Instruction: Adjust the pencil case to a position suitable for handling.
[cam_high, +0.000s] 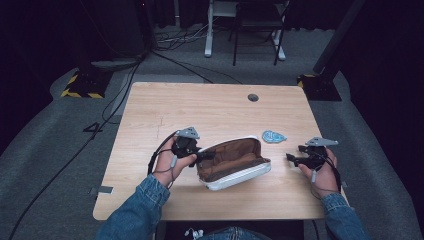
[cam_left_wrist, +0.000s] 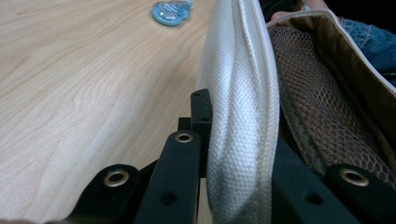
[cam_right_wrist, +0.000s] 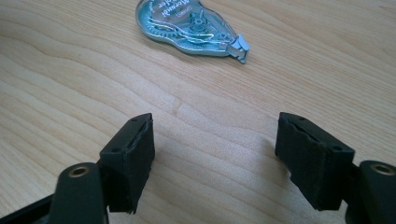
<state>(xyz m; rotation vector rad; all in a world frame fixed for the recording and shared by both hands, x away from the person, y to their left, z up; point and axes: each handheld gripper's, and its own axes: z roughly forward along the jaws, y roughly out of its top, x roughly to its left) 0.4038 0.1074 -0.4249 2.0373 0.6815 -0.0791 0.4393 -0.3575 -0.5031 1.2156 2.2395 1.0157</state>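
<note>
An open pencil pouch (cam_high: 232, 160), white outside and brown inside, lies near the front middle of the wooden table (cam_high: 200, 100). My left gripper (cam_high: 205, 156) is shut on the pouch's left rim. In the left gripper view its jaws (cam_left_wrist: 238, 154) pinch the white woven wall (cam_left_wrist: 238, 93), and the mesh pocket (cam_left_wrist: 317, 107) shows inside. A blue correction tape dispenser (cam_high: 273, 136) lies flat just right of the pouch. My right gripper (cam_high: 291, 159) stands open low over the table, right of the pouch. In the right gripper view its jaws (cam_right_wrist: 215, 158) are wide apart, with the dispenser (cam_right_wrist: 191, 23) ahead of them.
A round cable hole (cam_high: 253, 97) sits near the table's far edge. Beyond the table are desk legs (cam_high: 209, 30), a chair (cam_high: 257, 30) and cables (cam_high: 115, 100) on the grey floor. The far half of the tabletop is bare wood.
</note>
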